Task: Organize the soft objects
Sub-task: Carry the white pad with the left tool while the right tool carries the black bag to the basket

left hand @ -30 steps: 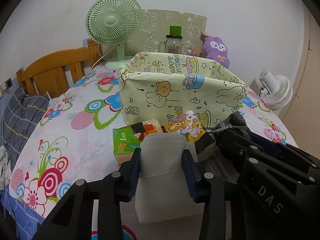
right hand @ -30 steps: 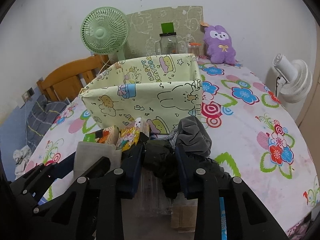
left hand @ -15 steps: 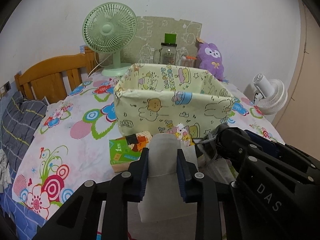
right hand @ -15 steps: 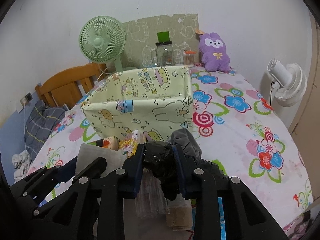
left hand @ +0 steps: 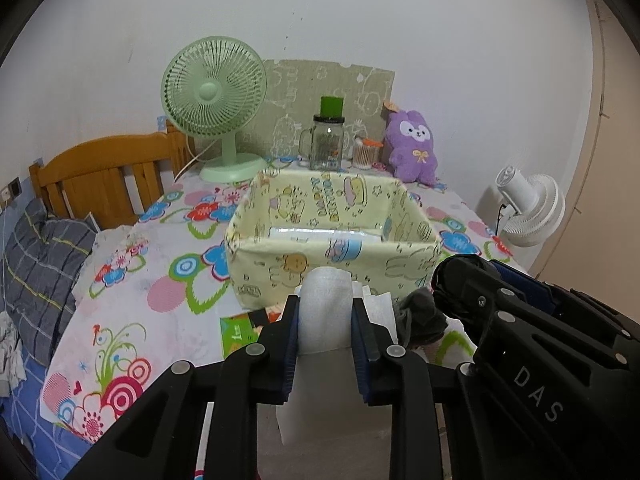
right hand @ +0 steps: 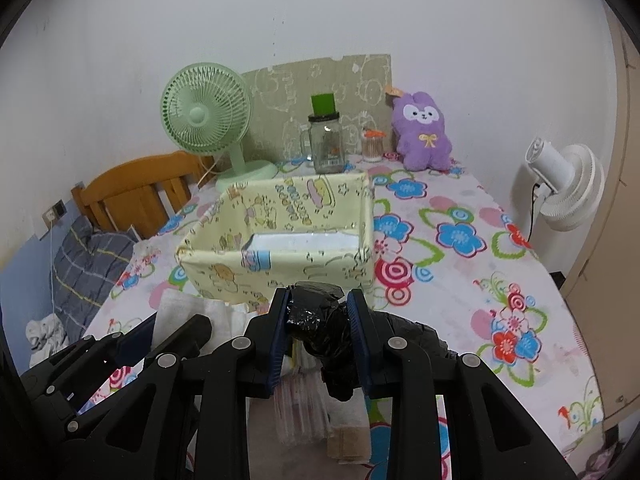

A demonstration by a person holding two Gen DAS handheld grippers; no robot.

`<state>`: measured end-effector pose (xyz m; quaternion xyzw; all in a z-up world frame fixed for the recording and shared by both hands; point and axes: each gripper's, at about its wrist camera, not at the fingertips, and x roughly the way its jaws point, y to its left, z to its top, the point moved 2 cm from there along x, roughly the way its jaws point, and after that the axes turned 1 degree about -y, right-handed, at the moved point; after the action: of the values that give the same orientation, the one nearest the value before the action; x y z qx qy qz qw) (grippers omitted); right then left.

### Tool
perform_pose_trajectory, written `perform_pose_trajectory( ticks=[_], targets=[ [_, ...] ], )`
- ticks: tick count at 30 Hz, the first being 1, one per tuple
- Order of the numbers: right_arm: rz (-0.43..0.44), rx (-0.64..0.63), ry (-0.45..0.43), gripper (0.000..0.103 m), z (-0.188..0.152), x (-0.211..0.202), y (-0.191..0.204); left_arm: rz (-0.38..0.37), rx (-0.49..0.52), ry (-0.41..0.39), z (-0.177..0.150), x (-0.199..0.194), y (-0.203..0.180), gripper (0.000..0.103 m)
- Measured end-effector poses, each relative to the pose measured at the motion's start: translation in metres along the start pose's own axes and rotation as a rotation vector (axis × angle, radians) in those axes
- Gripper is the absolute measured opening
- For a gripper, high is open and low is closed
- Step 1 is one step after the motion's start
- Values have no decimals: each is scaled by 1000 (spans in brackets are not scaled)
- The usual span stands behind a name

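Left wrist view: the left gripper (left hand: 325, 312) is seen with its jaws closed on a white foam sheet (left hand: 323, 316), folded over at the top into a rounded, finely textured hump; its lower edge hangs below the jaws. Just to the right, the right gripper (left hand: 464, 280) is seen from the side with a black plastic bundle at its tip. A grey cloth (left hand: 420, 316) lies between the two tools, and a green packet (left hand: 238, 334) shows on the surface to the near left, partly hidden by the left finger. Neither is made out clearly in the other view.

Right wrist view: the right gripper (right hand: 318, 312) is seen with its jaws pinched on the black plastic bag (right hand: 320, 318), crumpled and glossy, bulging above the jaws and hanging below them. Beneath the bag a clear wrapped packet (right hand: 302, 404) is seen, hidden from the left camera. The foam sheet is glimpsed at the near left.

Both items are held near the front wall of the pale yellow fabric bin (left hand: 332, 248), which stands open on the flowered surface (right hand: 460, 264); a pale flat liner is seen on its floor. Further back, noted in both views: green fan (left hand: 214, 98), glass jar (right hand: 326, 148), purple plush (right hand: 424, 136). A white fan (right hand: 568, 188) stands far right.
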<state>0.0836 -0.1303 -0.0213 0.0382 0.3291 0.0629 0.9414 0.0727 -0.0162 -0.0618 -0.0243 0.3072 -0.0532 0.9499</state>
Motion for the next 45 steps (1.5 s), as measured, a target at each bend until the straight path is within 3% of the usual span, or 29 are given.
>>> perform_pose_trajectory(
  ticks=[19, 45],
  targets=[
    [35, -20, -66, 33, 44, -18, 13, 0, 2, -60, 44, -14, 3, 22],
    [22, -18, -81, 33, 92, 45, 13, 11, -9, -48, 91, 49, 16, 22]
  ],
)
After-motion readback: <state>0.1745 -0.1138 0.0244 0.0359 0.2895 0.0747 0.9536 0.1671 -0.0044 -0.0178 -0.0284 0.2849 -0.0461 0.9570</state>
